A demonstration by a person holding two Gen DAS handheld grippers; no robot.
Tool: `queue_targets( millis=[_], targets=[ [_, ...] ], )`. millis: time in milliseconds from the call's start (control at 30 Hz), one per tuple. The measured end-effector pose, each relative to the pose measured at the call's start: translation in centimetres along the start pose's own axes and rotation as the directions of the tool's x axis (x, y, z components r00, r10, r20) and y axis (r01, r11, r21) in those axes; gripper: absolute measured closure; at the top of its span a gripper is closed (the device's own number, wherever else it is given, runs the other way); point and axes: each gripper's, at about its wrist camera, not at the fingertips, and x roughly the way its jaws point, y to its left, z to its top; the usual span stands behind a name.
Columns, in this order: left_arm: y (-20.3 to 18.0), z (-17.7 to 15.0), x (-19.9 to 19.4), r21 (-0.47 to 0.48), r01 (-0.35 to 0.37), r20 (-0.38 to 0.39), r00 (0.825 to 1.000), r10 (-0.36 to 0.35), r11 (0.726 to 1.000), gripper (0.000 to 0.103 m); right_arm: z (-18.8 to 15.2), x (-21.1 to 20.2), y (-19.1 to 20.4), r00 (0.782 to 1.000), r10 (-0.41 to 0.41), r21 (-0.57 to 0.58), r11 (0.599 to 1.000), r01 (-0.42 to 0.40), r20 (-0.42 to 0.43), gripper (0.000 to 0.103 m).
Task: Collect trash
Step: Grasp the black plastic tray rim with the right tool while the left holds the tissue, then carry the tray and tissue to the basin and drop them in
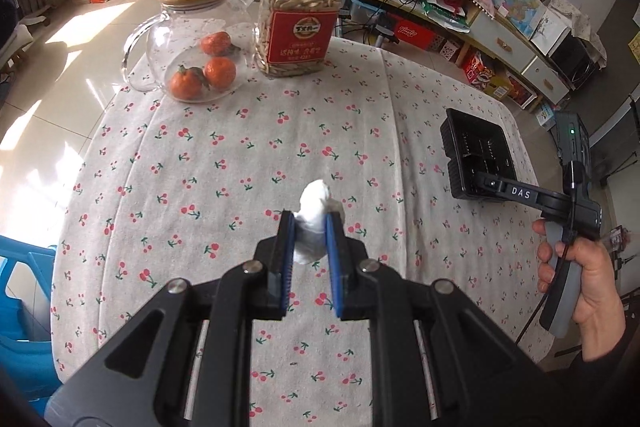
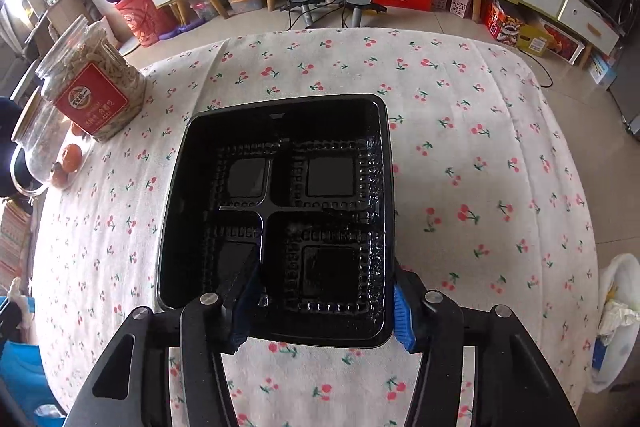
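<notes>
With the tissue [image 1: 314,227] clamped in the left gripper [image 1: 310,239] above the cloth [image 1: 224,163], the right gripper [image 2: 320,311] straddles the tray's [image 2: 280,115] near corner, not clearly pinching, so the tray may slip.

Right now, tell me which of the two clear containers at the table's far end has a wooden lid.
The round glass pitcher with the oranges behind it; its lid is a bamboo disc. The squarer plastic jar beside it holds seeds and carries a red label.
</notes>
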Motion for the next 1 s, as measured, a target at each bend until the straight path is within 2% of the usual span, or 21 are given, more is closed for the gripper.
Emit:
queue_targets(
  millis=[267,533,700,1000],
  targets=[
    [-4.0,-1.2,-0.1,0.073,0.012,0.004,1.0,-0.012,0.997,0.086,-4.7,-7.1,-7.6,0.999,-0.034,0.089,0.996,0.03,0.04,0.047],
    [-8.2,-2.5,0.3,0.116,0.058,-0.012,0.998,-0.057,0.992,0.086,-9.5,-12.8,-15.1,0.992,-0.021,0.189,0.982,-0.003,0.123,0.047],
    [-11.4,-2.9,0.7,0.14,0.086,-0.015,0.996,-0.085,0.986,0.086,-11.5,-14.8,-18.9,0.985,-0.061,0.201,0.979,0.028,0.16,0.047],
    [-18.2,-3.6,2.4,0.226,0.137,-0.044,0.99,-0.131,0.964,0.086,-15.6,-15.7,-26.7,0.984,-0.123,0.298,0.951,0.08,0.131,0.047]
  ],
)
